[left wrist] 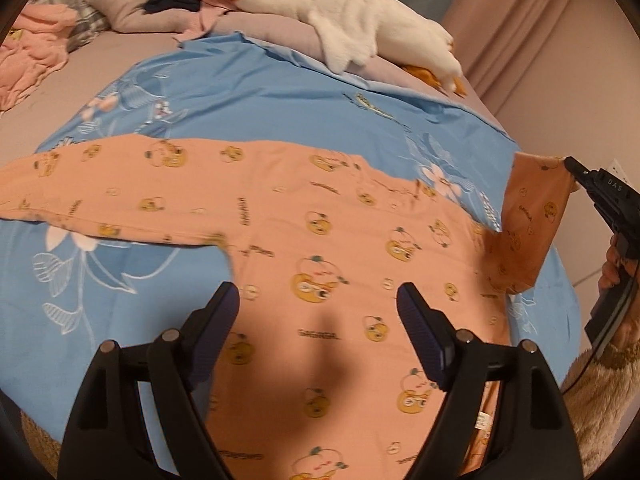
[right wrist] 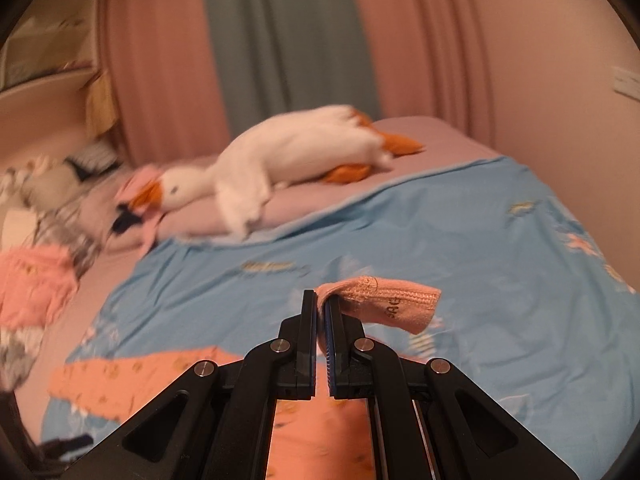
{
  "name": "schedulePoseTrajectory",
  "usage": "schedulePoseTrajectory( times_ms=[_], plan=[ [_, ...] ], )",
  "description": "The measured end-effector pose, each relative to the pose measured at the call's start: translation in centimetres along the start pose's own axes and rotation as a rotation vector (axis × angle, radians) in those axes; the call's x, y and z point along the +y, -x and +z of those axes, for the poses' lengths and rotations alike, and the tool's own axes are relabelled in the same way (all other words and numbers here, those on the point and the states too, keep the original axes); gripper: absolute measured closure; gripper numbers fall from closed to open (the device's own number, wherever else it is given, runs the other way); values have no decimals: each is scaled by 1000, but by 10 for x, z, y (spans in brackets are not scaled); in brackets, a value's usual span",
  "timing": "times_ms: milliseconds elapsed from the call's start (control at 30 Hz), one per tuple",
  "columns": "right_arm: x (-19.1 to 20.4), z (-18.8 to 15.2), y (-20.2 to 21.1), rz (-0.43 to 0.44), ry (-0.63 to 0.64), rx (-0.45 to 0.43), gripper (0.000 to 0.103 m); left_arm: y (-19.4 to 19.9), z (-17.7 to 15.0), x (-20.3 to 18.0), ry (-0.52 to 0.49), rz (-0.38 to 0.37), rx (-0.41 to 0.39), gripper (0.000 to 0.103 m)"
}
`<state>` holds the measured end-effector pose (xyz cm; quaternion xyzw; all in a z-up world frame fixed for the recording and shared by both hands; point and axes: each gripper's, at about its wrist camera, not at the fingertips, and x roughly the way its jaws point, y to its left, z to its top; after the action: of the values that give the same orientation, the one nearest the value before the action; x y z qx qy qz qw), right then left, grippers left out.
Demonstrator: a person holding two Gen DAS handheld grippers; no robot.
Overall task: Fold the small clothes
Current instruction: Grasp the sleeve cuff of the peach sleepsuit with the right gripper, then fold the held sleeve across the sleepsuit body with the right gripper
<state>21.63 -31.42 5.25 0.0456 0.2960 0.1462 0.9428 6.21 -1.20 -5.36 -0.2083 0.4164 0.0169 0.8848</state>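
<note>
Matt printed cloth garment (left wrist: 320,240); fluffy plush goose (left wrist: 360,24)

Plush goose (left wrist: 352,20) along bed's far edge

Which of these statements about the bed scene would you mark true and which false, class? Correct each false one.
1. The right gripper is shut on a sleeve cuff of the orange garment. True.
2. The left gripper grips the garment's hem. False: its jaws are apart above the cloth, with nothing pinched.
3. The plush goose lies on the orange garment. False: it lies further back, on the bed's mauve cover.
4. The garment lies spread on a blue floral sheet. True.
5. The garment is plain, without print. False: it bears small cartoon figures and lettering.
</note>
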Motion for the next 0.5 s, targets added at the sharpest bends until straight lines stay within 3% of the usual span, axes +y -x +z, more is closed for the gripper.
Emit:
schedulePoseTrajectory(
  times_ms=[233,500],
  plan=[
    [62,-34,-32,74,138,128,98,6,-2,15,18,24,-7,22],
    [102,-90,-66,160,229,328,98,5,-5,28,44,41,7,22]
  ],
)
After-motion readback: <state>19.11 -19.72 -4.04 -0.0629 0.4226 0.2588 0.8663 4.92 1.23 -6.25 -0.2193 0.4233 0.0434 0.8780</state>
